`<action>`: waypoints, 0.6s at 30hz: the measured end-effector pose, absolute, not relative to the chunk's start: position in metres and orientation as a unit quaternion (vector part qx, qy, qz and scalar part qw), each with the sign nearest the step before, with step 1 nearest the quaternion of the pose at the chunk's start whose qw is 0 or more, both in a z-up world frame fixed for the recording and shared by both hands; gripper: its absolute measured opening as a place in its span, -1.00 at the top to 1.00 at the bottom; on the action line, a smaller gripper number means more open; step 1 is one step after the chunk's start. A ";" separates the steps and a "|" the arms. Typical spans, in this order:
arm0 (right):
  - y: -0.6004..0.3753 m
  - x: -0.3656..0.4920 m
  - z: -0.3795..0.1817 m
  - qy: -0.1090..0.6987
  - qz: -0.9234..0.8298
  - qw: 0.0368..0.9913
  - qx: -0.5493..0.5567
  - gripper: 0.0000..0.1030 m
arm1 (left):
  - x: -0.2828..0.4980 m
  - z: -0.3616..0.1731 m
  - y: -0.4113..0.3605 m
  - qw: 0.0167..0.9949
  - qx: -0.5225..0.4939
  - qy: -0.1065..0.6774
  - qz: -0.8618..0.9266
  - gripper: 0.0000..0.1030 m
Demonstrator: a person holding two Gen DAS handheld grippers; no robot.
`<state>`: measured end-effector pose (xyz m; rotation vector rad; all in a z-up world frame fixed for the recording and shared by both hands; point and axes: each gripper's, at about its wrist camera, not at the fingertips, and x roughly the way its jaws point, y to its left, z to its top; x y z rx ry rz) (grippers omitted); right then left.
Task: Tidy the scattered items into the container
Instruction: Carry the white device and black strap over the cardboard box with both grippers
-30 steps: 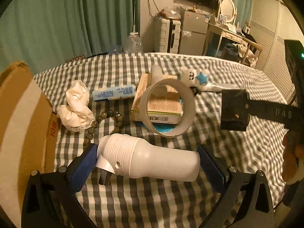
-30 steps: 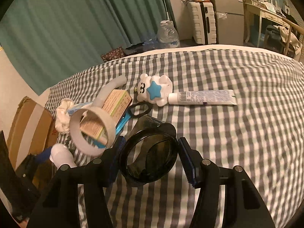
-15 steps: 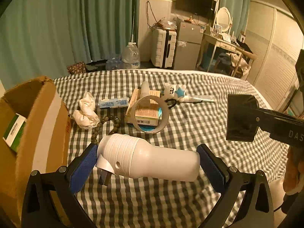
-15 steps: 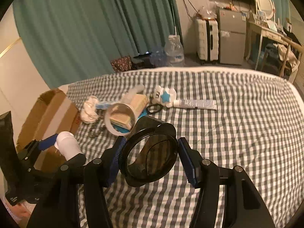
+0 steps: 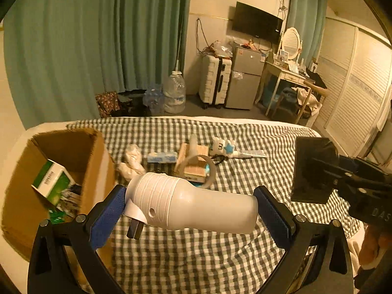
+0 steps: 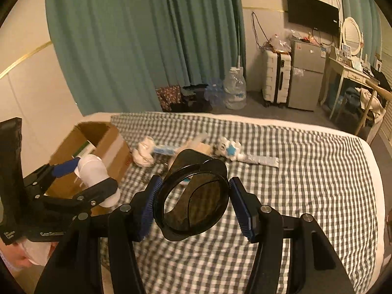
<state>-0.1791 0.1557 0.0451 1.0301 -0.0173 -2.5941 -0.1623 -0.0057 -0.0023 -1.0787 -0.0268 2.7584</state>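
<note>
Faintly, "DAS" shows on the right tool.

Dim warm amber light, fisheye-bent edges (dark corners), slight motion blur

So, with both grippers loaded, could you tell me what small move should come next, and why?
Probably carry the left gripper leftward over the open cardboard box. It is clamped on the white plug-in device, which hangs over the checkered bedspread beside the box.
</note>
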 end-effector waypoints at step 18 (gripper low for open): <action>0.022 -0.189 0.086 0.021 -0.905 0.255 0.340 -0.09 | -0.159 0.029 -0.145 0.002 -0.352 -0.035 0.935 -1.00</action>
